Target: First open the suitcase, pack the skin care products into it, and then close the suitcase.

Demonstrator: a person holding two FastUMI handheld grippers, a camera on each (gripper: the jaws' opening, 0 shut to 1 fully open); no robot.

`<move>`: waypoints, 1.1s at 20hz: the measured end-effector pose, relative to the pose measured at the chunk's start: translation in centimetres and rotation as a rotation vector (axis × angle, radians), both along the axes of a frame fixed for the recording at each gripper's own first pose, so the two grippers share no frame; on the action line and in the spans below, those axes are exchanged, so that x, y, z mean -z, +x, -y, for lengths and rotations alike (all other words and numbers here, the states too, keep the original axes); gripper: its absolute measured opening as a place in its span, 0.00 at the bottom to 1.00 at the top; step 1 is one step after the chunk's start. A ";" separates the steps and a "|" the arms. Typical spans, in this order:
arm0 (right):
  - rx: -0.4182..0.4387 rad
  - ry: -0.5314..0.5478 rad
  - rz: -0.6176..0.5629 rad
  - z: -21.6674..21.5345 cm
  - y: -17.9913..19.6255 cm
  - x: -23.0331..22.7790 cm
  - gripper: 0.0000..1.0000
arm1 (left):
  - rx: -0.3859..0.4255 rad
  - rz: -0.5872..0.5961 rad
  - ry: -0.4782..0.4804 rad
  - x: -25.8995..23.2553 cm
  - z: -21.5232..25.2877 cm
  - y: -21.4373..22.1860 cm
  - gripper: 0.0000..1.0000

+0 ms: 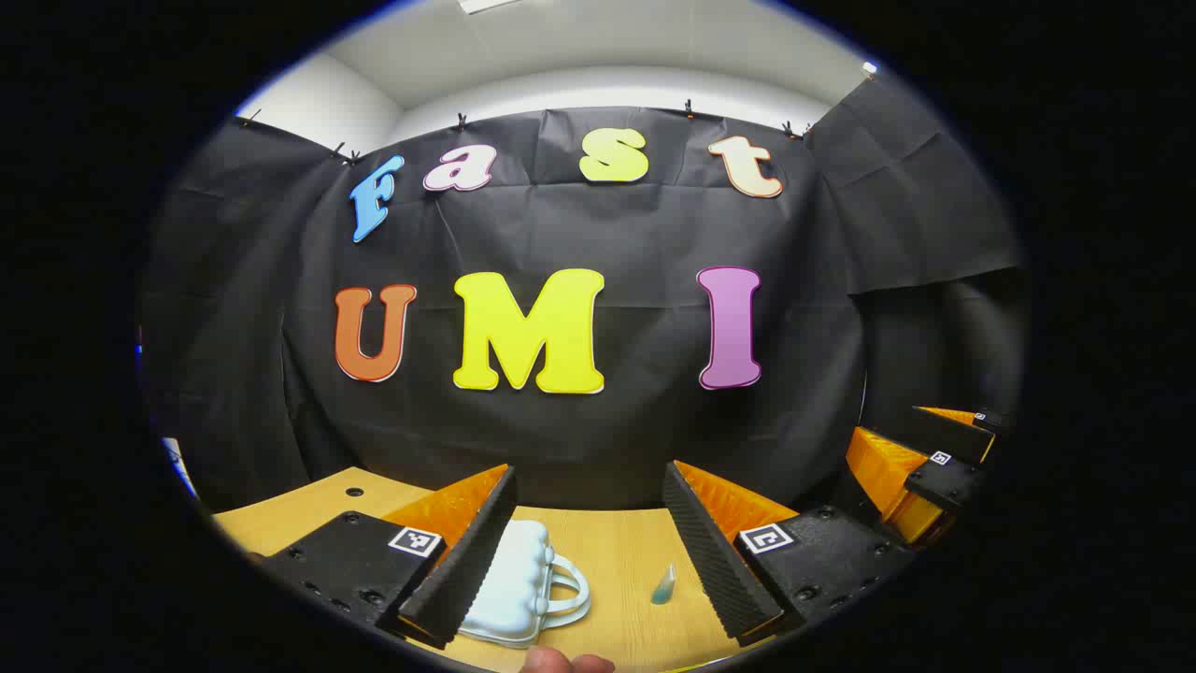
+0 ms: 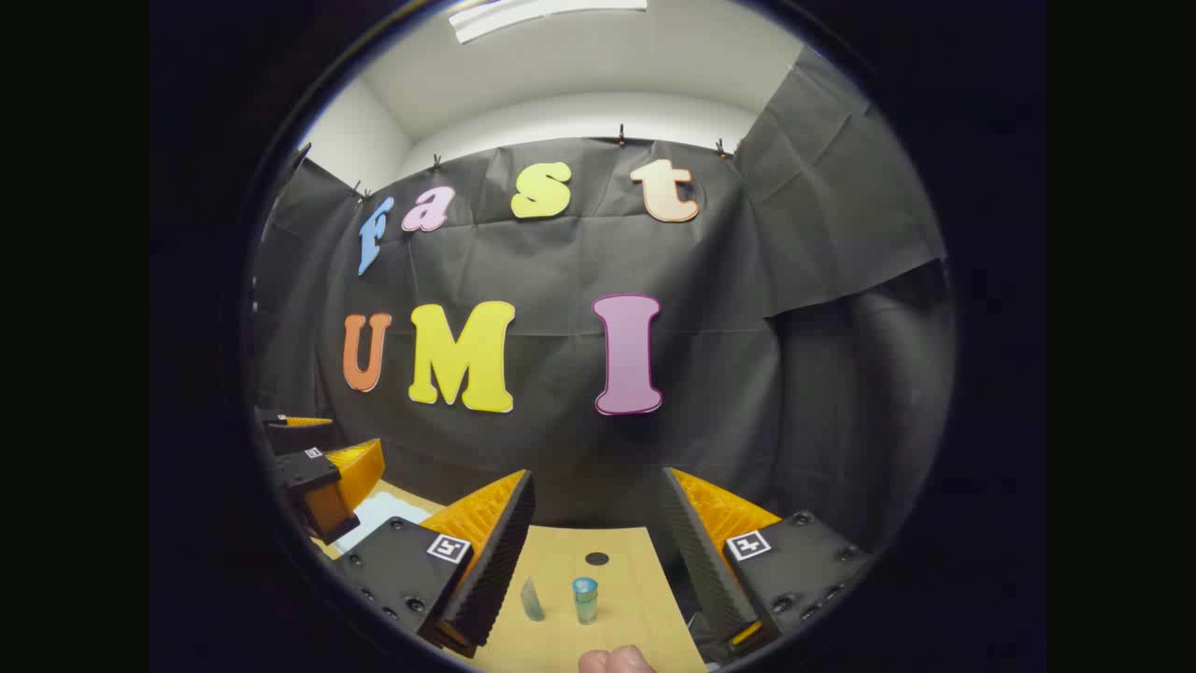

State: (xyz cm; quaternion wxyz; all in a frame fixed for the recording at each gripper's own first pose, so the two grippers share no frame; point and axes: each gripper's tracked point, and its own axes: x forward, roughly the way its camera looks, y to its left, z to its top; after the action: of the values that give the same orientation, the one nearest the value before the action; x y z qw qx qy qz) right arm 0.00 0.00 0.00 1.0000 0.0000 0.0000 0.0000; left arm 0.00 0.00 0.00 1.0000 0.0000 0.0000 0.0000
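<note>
- Left gripper (image 1: 589,537): I see my fingers spread wide with nothing between them, hovering above the wooden table (image 1: 617,551). The white suitcase (image 1: 519,584) lies flat just past the left finger, lid down, its handle (image 1: 570,589) turned to the right.
- Right gripper (image 2: 598,533): fingers wide apart here too, holding nothing. Between them on the table stand a small blue-capped bottle (image 2: 586,599) and, just left of it, a slim clear blue tube (image 2: 532,599).
- In the left gripper view a small bluish tube (image 1: 664,584) stands right of the suitcase, close to my right finger; I judge it one of the skin care pieces, though I cannot tell which.
- Risk, as I read it: these products are light and upright, so a finger sweeping in low could tip one and roll it off the near edge.
- Second risk: the suitcase is smooth and closed, so prising the lid with one gripper could slide the whole case into the tube beside it. I'd brace it with the other.
- Pose: both grippers are held level, side by side, pointing at the far wall, high over the table. A fingertip (image 1: 551,662) of the hand shows at the near edge.
</note>
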 end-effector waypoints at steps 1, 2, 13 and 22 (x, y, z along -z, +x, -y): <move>0.000 0.003 0.001 0.1 0.2 -0.1 0.80 | 0.003 -0.001 0.000 0.0 0.1 0.1 0.99; 0.001 0.005 0.003 0.3 0.4 -0.1 0.80 | 0.005 -0.002 0.001 0.0 0.3 0.3 0.99; 0.003 0.014 0.005 1.1 1.3 -0.3 0.80 | 0.022 -0.016 0.010 0.5 1.2 1.0 0.99; 0.007 0.004 -0.029 1.4 1.0 1.3 0.80 | 0.051 -0.079 0.023 2.8 1.7 0.9 0.99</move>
State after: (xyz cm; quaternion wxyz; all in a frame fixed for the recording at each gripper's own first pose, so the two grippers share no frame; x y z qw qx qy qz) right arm 0.96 -1.41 -1.30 0.9999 0.0022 0.0146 -0.0037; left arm 0.94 -1.69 -2.82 0.9988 0.0114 0.0396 -0.0254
